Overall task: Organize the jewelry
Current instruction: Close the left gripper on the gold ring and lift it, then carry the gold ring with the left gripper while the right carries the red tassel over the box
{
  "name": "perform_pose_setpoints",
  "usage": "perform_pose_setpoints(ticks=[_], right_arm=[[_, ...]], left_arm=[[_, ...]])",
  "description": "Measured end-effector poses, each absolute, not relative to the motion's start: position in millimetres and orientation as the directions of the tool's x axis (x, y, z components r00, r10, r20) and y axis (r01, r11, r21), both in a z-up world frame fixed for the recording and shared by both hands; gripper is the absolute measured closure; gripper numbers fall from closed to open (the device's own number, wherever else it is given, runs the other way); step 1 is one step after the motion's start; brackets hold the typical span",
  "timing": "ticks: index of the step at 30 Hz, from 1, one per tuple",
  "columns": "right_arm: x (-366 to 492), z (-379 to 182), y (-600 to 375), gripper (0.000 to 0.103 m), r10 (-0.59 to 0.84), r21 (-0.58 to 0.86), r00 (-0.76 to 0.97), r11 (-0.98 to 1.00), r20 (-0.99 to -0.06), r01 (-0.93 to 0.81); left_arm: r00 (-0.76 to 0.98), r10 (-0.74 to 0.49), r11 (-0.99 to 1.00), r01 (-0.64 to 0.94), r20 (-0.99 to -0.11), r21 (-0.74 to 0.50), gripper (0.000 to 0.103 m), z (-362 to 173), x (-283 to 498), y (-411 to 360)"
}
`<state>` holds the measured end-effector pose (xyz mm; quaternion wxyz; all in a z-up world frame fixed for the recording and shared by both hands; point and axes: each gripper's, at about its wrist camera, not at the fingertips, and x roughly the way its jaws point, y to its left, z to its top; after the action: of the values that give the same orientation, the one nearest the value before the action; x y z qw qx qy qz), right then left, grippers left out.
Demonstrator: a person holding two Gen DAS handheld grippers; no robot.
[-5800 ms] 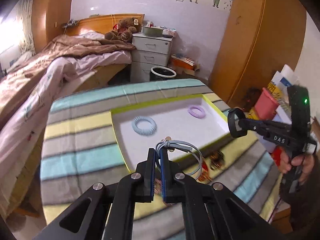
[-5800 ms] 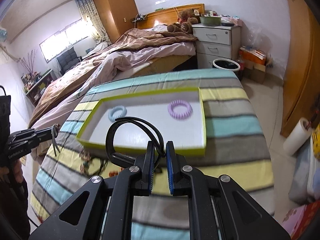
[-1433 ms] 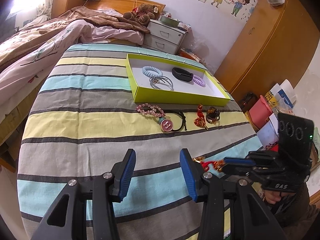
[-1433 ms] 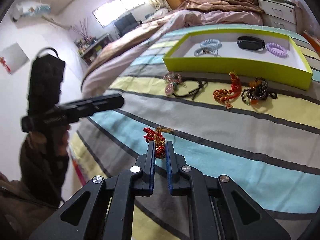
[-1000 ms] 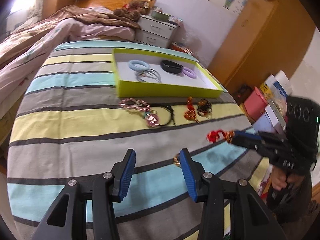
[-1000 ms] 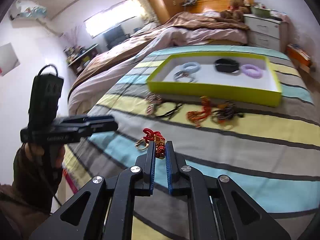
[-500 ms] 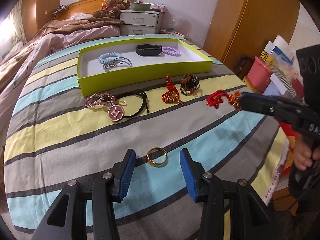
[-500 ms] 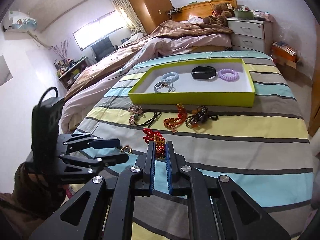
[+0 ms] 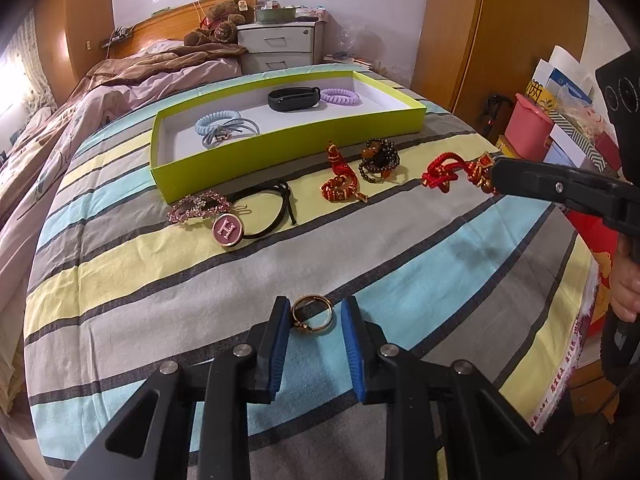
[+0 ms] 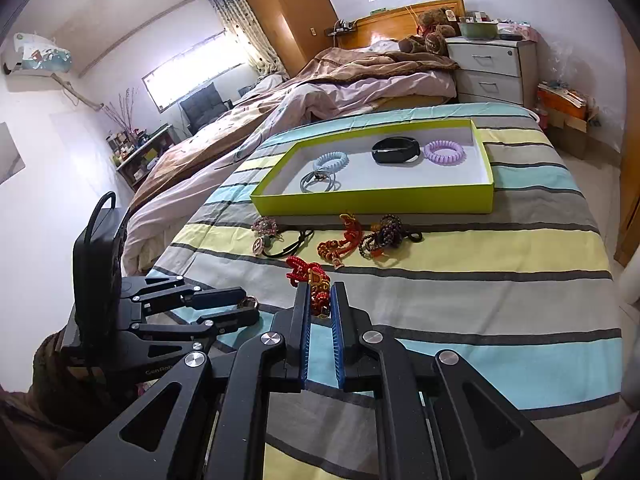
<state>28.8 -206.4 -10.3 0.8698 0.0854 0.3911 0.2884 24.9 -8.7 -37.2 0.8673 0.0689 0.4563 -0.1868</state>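
Note:
A yellow-green tray [image 9: 280, 148] [image 10: 376, 202] on the striped cloth holds a blue coil tie [image 9: 216, 122], grey ties [image 9: 234, 130], a black band [image 9: 294, 98] and a purple coil tie [image 9: 340, 97]. My right gripper [image 10: 320, 292] is shut on a red knotted cord bracelet [image 10: 308, 274] [image 9: 456, 170], held above the cloth. My left gripper [image 9: 312, 316] is open, its fingers either side of a gold ring [image 9: 312, 314] lying on the cloth; it also shows in the right wrist view [image 10: 250, 308].
In front of the tray lie a pink rhinestone clip [image 9: 198, 206], a round H hair tie with black loop [image 9: 228, 230], a red bead bracelet [image 9: 340, 184] and a dark bead bracelet [image 9: 380, 160]. A bed [image 9: 120, 80] is at left, a wardrobe [image 9: 500, 32] and boxes at right.
My left gripper has moved forward and down so the gold ring now lies between its open fingers. My right gripper has carried the red cord bracelet a little closer to the tray.

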Motion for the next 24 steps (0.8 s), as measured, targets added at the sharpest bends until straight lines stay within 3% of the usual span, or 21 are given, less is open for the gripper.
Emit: perform_pose_setpoints(ticks=[24], right_arm=[[44,8,-218,0.093,0.54,0.361,0.582,0.841,-0.608,-0.403]], left_arm=[[0.589,-0.269,0.936,0.346,-0.762,-0.063,0.081,7,46,18]])
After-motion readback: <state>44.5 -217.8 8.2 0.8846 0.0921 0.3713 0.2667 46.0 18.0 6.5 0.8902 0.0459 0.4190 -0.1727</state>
